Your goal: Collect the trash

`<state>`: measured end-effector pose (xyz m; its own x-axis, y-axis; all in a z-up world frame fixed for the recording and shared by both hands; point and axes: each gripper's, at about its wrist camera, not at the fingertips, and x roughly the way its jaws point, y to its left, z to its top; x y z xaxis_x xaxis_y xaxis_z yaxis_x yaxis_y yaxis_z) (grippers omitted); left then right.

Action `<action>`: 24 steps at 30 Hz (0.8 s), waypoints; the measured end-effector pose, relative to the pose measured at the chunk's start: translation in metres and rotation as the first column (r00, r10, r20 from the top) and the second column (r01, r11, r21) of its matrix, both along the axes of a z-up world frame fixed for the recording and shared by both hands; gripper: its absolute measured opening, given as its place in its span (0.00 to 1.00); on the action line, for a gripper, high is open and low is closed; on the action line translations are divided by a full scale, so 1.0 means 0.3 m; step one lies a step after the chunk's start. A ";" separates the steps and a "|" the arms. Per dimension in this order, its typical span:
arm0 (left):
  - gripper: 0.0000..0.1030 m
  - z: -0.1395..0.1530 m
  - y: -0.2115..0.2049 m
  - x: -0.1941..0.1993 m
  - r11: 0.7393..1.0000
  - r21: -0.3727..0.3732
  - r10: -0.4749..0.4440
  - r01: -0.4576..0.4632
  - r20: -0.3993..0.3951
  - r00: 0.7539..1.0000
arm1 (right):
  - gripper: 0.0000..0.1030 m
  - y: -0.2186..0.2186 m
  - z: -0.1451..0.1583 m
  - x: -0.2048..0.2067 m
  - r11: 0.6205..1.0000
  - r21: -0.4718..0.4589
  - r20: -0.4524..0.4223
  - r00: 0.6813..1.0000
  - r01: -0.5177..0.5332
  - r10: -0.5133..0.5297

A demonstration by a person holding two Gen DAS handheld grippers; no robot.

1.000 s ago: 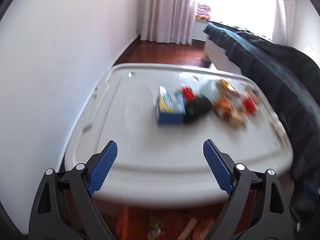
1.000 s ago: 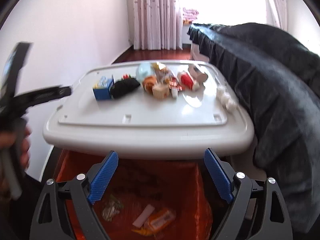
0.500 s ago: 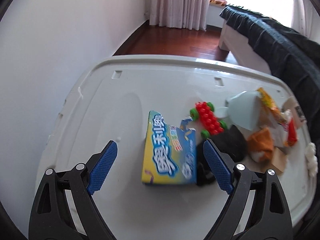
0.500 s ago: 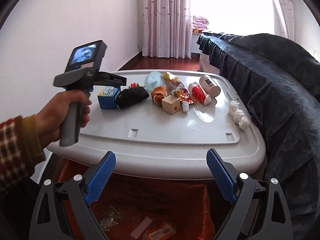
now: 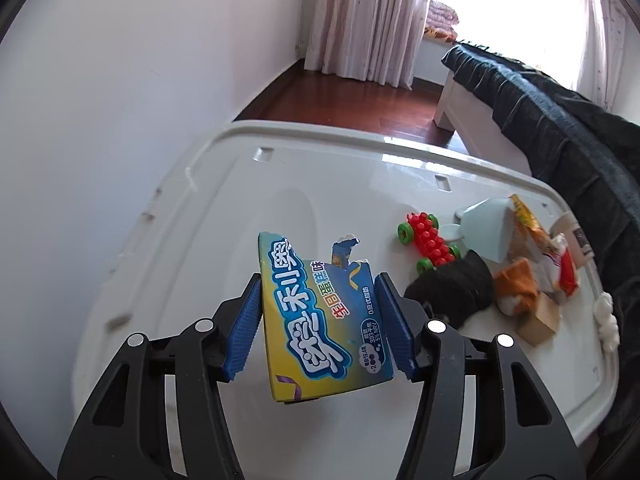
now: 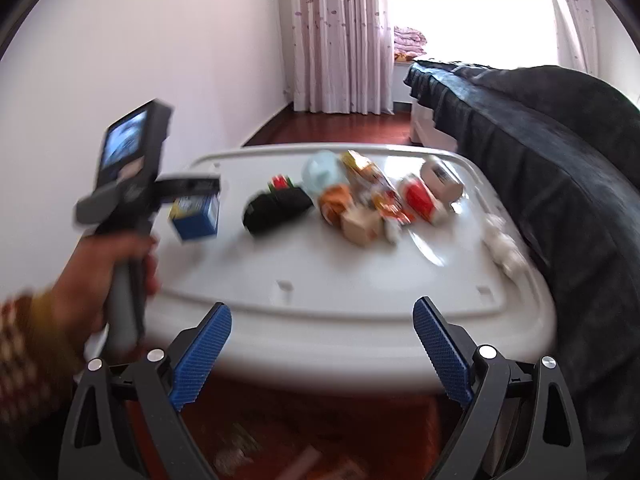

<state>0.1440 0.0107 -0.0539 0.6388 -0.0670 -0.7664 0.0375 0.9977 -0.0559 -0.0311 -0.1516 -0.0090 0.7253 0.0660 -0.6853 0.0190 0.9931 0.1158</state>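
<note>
Two blue pads (image 5: 245,322) of the left gripper (image 5: 318,326) are being closed on the torn blue-and-yellow cardboard snack box (image 5: 320,324) between them; the right gripper (image 6: 322,354) is being held wide apart, empty.

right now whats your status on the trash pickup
Left tool closing around blue cookie box, box between the pads. Right tool open, empty, at table edge. Black cloth right beside box; rest of pile untouched.

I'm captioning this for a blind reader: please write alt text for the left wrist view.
The left gripper is closing its blue pads on a torn blue-and-yellow snack box above a white plastic lid. To the right lie a red toy car, a black cloth and crumpled wrappers.
</note>
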 end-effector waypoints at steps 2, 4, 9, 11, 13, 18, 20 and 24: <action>0.53 0.038 0.036 -0.051 1.000 -0.009 0.003 -0.002 0.022 1.000 | 0.88 0.028 0.004 0.075 1.000 0.008 0.016 1.000 -0.005 0.005; 0.53 0.059 0.070 -0.091 1.000 -0.003 -0.002 0.002 0.027 1.000 | 0.88 0.061 -0.009 0.179 1.000 0.026 0.012 1.000 0.002 -0.002; 0.53 0.087 0.156 -0.176 1.000 -0.016 0.000 0.001 0.044 0.999 | 0.88 0.139 -0.105 0.417 0.995 0.079 -0.073 0.996 0.064 -0.058; 0.53 0.088 0.180 -0.196 1.000 -0.024 -0.003 0.004 0.046 0.999 | 0.88 0.174 -0.142 0.488 0.995 0.057 -0.101 0.992 0.085 -0.079; 0.53 0.086 0.200 -0.210 0.999 -0.037 -0.007 0.009 0.048 0.999 | 0.88 0.204 -0.170 0.545 0.994 0.031 -0.127 0.987 0.102 -0.098; 0.53 0.087 0.228 -0.227 0.998 -0.063 -0.023 0.026 0.047 0.999 | 0.88 0.247 -0.204 0.640 0.990 -0.025 -0.154 0.978 0.141 -0.143; 0.53 0.089 0.232 -0.226 0.997 -0.075 -0.028 0.031 0.045 0.999 | 0.85 0.264 -0.222 0.675 0.988 -0.051 -0.174 0.973 0.145 -0.152; 0.53 0.098 0.239 -0.227 0.995 -0.091 -0.031 0.035 0.050 0.998 | 0.80 0.291 -0.269 0.725 0.978 -0.127 -0.221 0.956 0.166 -0.191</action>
<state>0.0759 0.0824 -0.0245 0.6712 -0.1575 -0.7243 0.0754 0.9866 -0.1446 0.1863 -0.0644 -0.0897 0.5395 -0.1319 -0.8316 0.2111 0.9773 -0.0181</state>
